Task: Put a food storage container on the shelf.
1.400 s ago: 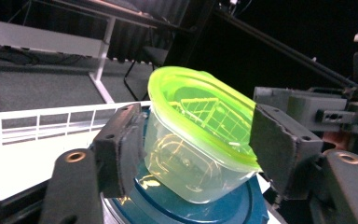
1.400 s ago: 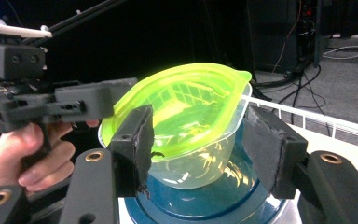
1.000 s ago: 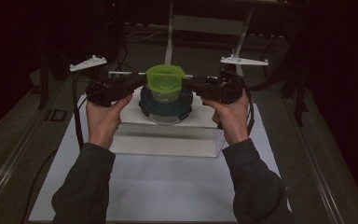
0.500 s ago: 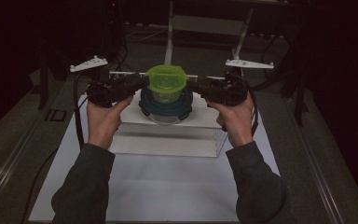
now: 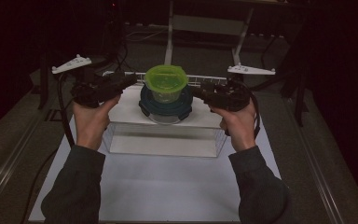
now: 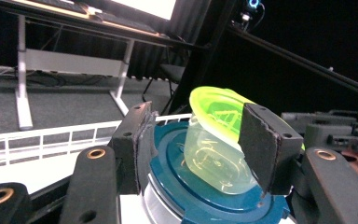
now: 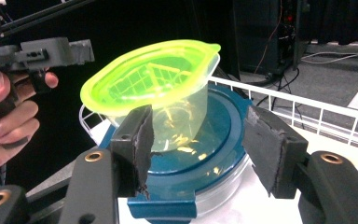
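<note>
- The left gripper (image 5: 133,80), held in the person's left hand (image 5: 91,122), sits just left of the blue-lidded container (image 5: 165,106). Its jaws have just been opening and now stand apart; in the left gripper view (image 6: 196,154) they flank the small clear tub without pressing on it.
- The blue-lidded container rests on the white platform (image 5: 205,119), in the middle between the two grippers.
- A small clear tub with a lime-green lid (image 5: 166,80) stands upright on top of the blue lid, touching it, slightly toward its far side.
- A white wire rack (image 5: 200,79) runs just behind the container.
- The right gripper (image 5: 198,93), in the right hand (image 5: 238,126), lies just right of the container. In its own view (image 7: 198,149) the jaws are spread apart, with the tub beyond them and nothing clamped.
- The platform stands on the bench (image 5: 168,186), on its white sheet.
</note>
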`<state>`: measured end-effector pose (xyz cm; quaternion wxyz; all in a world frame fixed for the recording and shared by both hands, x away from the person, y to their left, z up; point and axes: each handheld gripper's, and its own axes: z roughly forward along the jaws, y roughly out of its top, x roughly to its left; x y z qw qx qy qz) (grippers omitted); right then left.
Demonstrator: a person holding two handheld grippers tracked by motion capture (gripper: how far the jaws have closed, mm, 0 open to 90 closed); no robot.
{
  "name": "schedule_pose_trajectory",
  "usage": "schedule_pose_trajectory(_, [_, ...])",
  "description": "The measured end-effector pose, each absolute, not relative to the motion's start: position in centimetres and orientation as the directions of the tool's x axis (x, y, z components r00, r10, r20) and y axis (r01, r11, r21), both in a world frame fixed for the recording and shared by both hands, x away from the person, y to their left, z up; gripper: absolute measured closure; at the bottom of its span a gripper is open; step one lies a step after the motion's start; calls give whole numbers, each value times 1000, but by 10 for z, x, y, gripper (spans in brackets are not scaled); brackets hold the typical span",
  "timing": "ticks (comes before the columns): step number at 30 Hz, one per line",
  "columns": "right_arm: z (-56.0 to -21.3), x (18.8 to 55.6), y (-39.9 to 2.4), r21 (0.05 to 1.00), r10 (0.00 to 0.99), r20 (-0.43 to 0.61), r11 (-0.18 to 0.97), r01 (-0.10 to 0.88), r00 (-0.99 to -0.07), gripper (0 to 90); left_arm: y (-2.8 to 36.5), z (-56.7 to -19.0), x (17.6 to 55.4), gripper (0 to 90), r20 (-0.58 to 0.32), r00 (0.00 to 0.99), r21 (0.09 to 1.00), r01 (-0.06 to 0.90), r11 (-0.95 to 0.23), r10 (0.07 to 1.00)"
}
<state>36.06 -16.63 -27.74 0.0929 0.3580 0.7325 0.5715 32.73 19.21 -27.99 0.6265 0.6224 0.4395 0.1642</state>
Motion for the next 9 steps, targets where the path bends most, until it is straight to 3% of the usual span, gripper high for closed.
schedule_pose_trajectory(9, [-286, 362, -171, 894, 639, 283, 95, 437, -716, 425, 195, -280, 328, 444, -355, 547, 922, 341, 185, 759])
